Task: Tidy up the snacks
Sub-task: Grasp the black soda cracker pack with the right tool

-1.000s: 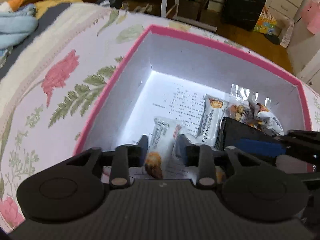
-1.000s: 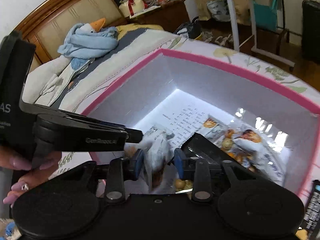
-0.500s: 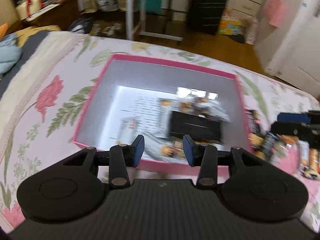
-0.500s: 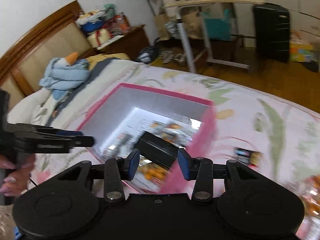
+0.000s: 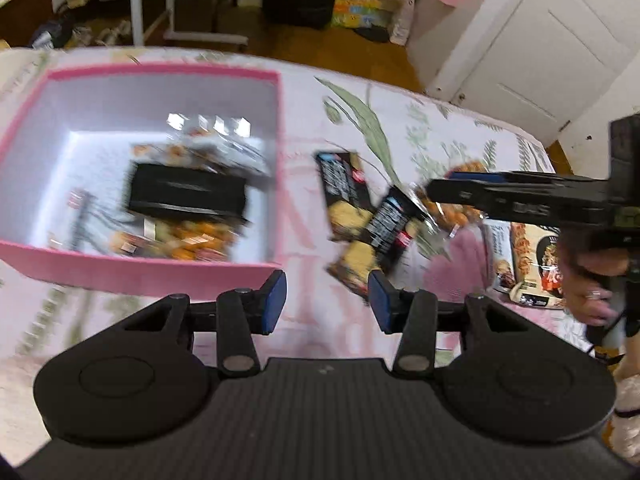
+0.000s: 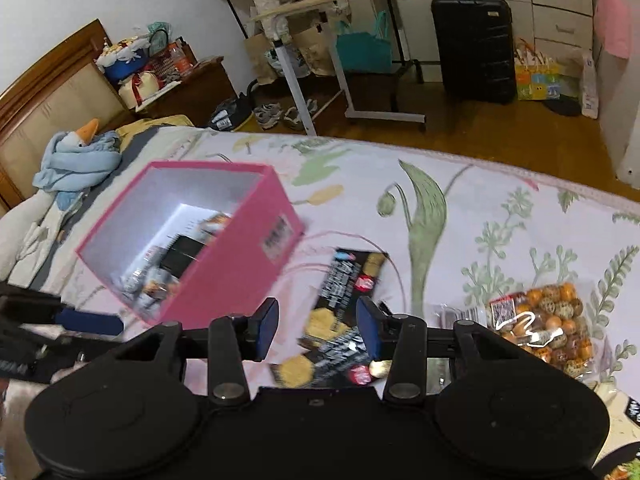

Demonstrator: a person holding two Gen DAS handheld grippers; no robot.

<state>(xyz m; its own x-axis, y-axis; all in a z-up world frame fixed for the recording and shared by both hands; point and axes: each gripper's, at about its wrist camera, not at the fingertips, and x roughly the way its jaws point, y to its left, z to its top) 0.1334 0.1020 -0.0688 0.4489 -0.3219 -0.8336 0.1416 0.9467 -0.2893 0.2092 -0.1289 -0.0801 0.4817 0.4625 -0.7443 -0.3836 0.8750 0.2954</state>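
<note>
From the left wrist, the left gripper [image 5: 327, 300] hangs empty, fingers narrowly parted, beside a pink box [image 5: 140, 274] of snacks, all print blurred; from the right wrist, the right gripper [image 6: 317, 331], likewise empty-jawed, hovers over black cracker packets [image 6: 344, 280] with unreadable labels.

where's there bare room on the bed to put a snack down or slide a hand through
Free: the floral bedspread beyond the pink box toward the floor-side edge, and the strip between the box and the black cracker packs. Crowded: the nearer side, where cracker packs, the bag of round snacks and more packets cluster. The box floor is largely covered.
</note>
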